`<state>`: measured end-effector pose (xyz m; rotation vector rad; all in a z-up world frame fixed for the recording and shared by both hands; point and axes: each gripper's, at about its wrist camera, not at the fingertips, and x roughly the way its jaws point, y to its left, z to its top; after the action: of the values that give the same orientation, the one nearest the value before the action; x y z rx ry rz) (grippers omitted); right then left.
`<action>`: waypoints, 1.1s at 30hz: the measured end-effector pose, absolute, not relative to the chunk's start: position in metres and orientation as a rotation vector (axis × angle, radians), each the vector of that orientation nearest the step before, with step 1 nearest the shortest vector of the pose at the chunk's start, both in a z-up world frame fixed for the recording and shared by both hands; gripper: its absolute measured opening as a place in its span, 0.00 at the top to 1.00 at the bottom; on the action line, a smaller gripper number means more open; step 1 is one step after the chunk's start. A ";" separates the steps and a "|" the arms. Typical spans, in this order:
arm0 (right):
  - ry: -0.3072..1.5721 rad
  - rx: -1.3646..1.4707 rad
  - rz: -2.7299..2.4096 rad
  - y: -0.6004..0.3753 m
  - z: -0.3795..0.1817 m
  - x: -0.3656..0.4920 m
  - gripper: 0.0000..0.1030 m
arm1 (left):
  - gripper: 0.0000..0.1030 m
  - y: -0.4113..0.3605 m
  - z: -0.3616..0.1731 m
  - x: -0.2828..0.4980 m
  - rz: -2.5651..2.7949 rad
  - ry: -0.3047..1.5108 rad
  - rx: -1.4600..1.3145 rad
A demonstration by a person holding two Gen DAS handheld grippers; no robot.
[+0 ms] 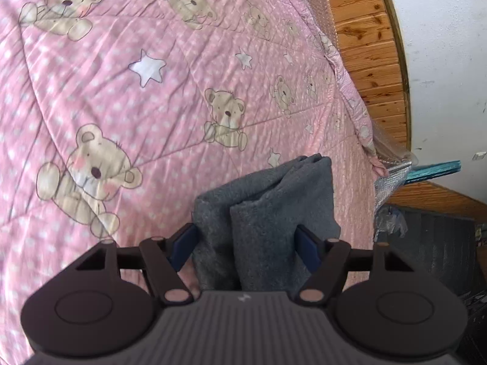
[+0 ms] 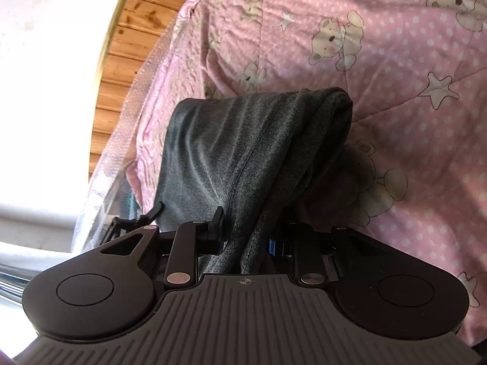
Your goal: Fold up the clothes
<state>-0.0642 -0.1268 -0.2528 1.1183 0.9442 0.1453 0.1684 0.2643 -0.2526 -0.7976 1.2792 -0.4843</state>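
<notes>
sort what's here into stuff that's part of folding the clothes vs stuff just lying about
Job: grey garment; right gripper, clamped on it; left gripper, jaws apart around it.
Lying about: pink teddy-bear quilt; wooden panelling; bubble wrap.

The near end of the grey fleece garment [image 1: 264,213] vanishes behind the black gripper body in both views. The pink quilted bedspread with teddy bears [image 1: 121,91] is motion-blurred and cropped by the lens edge.
</notes>
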 end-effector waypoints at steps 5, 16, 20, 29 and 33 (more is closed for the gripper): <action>0.918 1.155 0.098 -0.137 -0.260 -0.070 0.40 | 0.28 0.255 -0.229 0.167 -0.503 1.240 -0.602; 0.850 0.695 0.333 -0.118 -0.137 0.021 0.74 | 0.62 0.232 -0.205 0.166 -0.514 1.186 -0.656; 0.777 0.517 0.537 -0.120 -0.068 0.101 0.75 | 0.62 0.235 -0.150 0.178 -0.461 1.022 -0.799; 0.884 0.471 0.736 -0.228 -0.061 0.287 0.74 | 0.58 0.135 -0.070 0.224 -0.343 0.832 -0.799; 0.991 0.542 0.563 -0.296 -0.157 0.358 0.40 | 0.60 0.073 -0.143 0.253 -0.213 0.965 -0.668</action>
<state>0.3585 -0.2965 -0.1574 0.5417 0.9908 0.5627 0.2529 0.0732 -0.1435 -0.6684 0.9646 -0.2130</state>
